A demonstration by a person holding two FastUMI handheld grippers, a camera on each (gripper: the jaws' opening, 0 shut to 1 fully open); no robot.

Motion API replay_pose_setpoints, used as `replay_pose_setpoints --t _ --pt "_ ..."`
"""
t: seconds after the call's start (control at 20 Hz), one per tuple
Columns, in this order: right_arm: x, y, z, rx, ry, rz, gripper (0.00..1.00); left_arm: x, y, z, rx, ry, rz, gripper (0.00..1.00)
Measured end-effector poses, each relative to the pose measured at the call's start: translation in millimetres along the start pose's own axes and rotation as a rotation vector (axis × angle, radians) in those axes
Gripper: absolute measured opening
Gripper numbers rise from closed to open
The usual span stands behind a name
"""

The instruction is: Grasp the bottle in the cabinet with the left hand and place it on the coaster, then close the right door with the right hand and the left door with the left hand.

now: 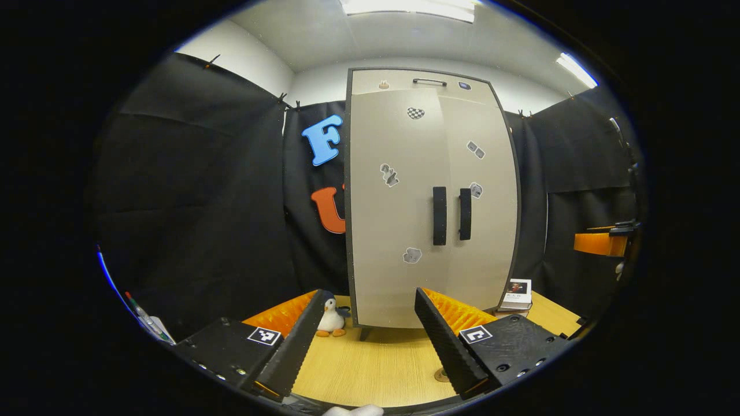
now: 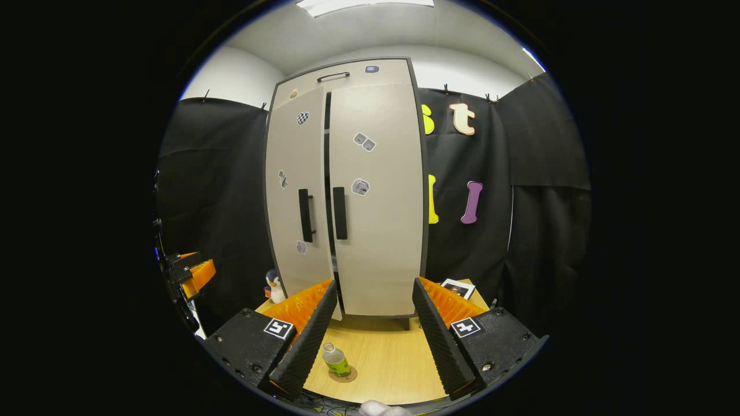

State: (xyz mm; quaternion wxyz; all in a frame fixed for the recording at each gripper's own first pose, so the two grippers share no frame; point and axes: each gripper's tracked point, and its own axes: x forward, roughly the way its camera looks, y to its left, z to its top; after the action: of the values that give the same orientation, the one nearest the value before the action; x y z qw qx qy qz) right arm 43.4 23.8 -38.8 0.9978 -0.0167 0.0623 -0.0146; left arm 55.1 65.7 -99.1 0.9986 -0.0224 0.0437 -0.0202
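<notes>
I am holding both my left tongs (image 1: 361,338) and right tongs (image 2: 370,332) open; the bottle (image 2: 336,359) is standing on the coaster (image 2: 343,375) at seven o'clock, cabinet (image 2: 370,231) at twelve.

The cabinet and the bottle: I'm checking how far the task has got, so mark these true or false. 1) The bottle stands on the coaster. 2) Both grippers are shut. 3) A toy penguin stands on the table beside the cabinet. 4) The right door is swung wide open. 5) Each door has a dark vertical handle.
1) True: the bottle stands upright on the coaster.
2) False: the left gripper and right gripper are both open and hold nothing.
3) True: the toy penguin stands on the table by the cabinet.
4) False: the right door is shut or very nearly so.
5) True.
</notes>
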Motion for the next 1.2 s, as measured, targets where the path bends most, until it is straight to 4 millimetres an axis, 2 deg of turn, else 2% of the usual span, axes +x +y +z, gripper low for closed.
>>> replay_pose_setpoints --t 0.3,0.5,0.75,1.2 --pt "5 3 -4 -0.028 0.009 0.003 0.81 0 -2 -1 -0.008 0.006 0.006 0.96" --pt "5 -5 2 -0.030 -0.010 -0.027 0.81 4 -10 1 0.003 0.008 -0.036 0.96" --pt "5 -2 6 -0.027 -0.024 -0.025 0.81 7 -16 7 0.011 -0.008 -0.052 0.96" --pt "11 -1 12 0.001 -0.038 -0.031 0.81 11 -16 17 0.023 -0.028 -0.074 0.96"
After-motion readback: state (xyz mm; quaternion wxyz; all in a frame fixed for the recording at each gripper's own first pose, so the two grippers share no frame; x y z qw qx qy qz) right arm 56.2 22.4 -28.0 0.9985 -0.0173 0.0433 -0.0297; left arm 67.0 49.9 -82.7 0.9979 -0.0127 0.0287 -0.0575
